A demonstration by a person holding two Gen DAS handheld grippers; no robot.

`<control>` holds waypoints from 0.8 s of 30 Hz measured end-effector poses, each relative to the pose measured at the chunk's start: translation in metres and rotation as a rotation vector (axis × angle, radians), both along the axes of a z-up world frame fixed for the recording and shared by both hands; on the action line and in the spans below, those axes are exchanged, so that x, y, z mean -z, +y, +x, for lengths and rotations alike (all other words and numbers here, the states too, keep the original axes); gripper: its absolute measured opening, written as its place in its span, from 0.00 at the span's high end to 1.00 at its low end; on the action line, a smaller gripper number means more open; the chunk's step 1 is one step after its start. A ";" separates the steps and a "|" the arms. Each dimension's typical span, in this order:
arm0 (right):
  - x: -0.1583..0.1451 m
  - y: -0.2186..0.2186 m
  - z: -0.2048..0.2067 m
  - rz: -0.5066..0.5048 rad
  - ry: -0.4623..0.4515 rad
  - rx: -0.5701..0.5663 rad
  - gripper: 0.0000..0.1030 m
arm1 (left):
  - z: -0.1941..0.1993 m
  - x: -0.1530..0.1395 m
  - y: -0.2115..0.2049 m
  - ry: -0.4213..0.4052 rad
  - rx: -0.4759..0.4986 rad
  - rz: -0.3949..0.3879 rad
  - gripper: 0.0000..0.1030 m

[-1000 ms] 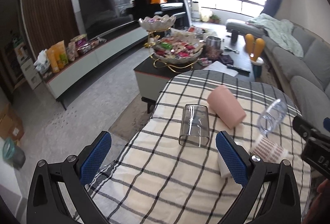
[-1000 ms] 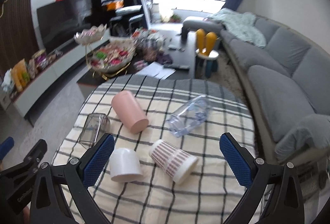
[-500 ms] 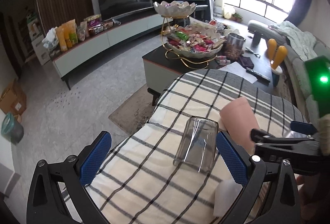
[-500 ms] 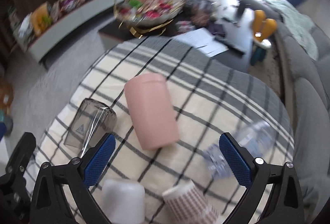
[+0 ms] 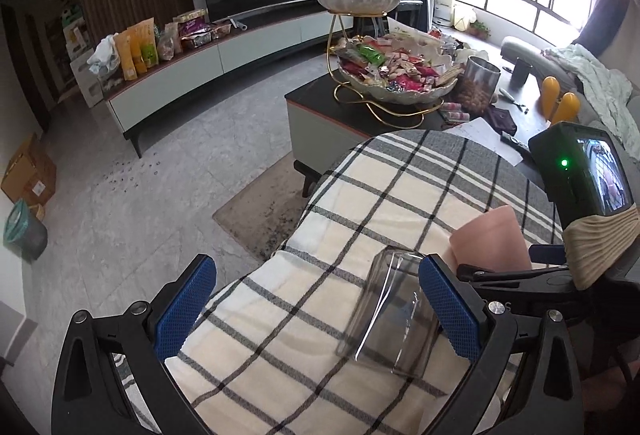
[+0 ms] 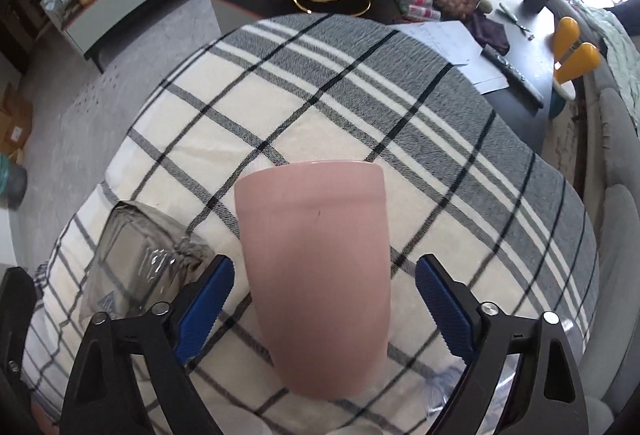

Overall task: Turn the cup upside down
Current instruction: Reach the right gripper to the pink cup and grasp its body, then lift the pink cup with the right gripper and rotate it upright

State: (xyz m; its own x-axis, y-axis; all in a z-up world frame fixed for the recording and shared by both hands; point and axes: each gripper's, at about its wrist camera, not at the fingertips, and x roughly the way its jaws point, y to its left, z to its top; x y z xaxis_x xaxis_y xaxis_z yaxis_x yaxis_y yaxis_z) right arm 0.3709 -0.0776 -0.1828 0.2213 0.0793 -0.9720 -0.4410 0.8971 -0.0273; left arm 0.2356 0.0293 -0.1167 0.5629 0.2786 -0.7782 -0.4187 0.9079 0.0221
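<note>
A pink cup (image 6: 316, 275) lies on its side on the plaid-covered table (image 6: 360, 83). My right gripper (image 6: 324, 307) is open, its blue fingers either side of the cup without touching it. In the left wrist view the pink cup (image 5: 490, 239) shows at right, behind the right gripper's fingers. A smoky clear cup (image 5: 394, 309) lies on its side beside it, also in the right wrist view (image 6: 132, 267). My left gripper (image 5: 320, 309) is open over the table's left part, its right finger just beside the clear cup.
A coffee table (image 5: 332, 115) with a two-tier snack bowl (image 5: 394, 75) stands beyond the table. A TV console (image 5: 192, 75) runs along the far wall. A grey sofa (image 6: 616, 155) is at right. A clear plastic bottle (image 6: 448, 383) lies near the right gripper.
My right gripper has moved forward and down so the pink cup now lies between its open fingers. My left gripper has shifted left, putting the clear cup next to its right finger.
</note>
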 end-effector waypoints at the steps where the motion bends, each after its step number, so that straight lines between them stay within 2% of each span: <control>1: 0.002 0.000 0.001 -0.001 0.006 0.000 0.16 | 0.002 0.001 0.001 0.002 -0.002 0.003 0.00; 4: 0.005 0.000 0.004 0.004 0.018 0.008 0.21 | 0.005 0.003 0.005 0.004 -0.010 0.006 0.00; 6: 0.006 0.000 0.004 0.027 0.026 0.016 0.30 | 0.007 0.003 0.007 0.005 -0.012 0.005 0.00; 14: -0.003 -0.008 -0.001 0.053 0.001 0.080 0.30 | 0.003 0.000 0.010 0.002 0.006 0.006 0.00; 18: -0.023 -0.015 -0.012 0.070 -0.033 0.129 0.30 | -0.005 -0.011 0.010 -0.017 0.027 0.002 0.00; 24: -0.059 -0.025 -0.041 0.124 -0.064 0.208 0.30 | -0.029 -0.043 0.018 -0.069 0.067 0.008 0.00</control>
State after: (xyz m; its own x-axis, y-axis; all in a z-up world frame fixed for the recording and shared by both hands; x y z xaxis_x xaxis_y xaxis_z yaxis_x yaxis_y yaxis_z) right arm 0.3302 -0.1026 -0.1241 0.3063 0.1434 -0.9411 -0.2479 0.9665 0.0666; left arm 0.2062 0.0475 -0.0742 0.6324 0.2446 -0.7350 -0.3581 0.9337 0.0025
